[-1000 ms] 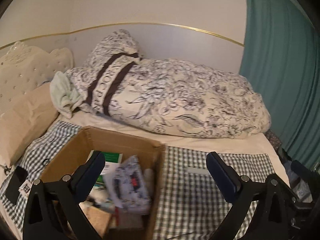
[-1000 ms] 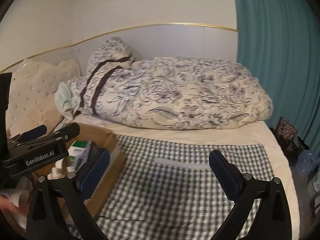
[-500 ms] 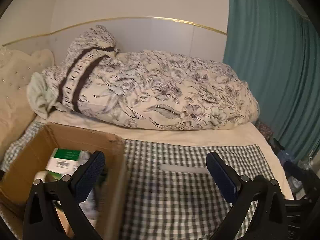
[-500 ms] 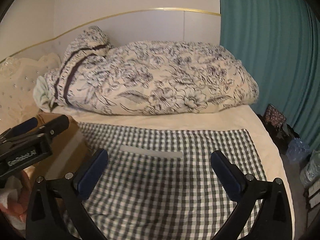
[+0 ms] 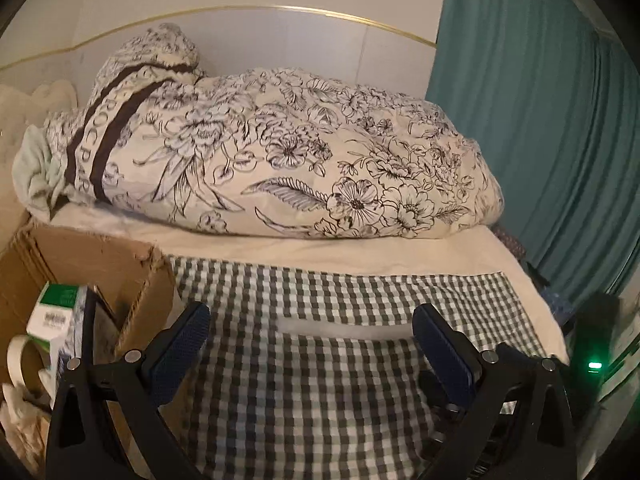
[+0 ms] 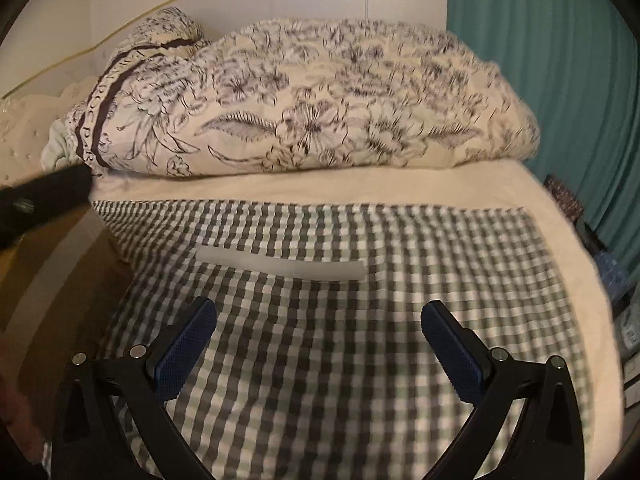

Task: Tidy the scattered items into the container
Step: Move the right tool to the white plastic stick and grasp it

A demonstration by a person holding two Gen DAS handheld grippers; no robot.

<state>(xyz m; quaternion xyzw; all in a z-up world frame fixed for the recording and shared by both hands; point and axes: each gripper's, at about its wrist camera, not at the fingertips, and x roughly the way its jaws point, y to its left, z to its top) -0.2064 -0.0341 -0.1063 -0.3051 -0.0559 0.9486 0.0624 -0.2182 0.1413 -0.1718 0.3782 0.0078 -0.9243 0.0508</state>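
While blurred, white strip ahead of right gripper.

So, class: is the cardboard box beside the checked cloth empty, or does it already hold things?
Holding things. Inside the open cardboard box stand a green-and-white carton and some pale crumpled items; how full it is cannot be told.

You've got open checked cloth ahead; cardboard box blocks near left, rolled duvet far.

Teal curtain beside bed.
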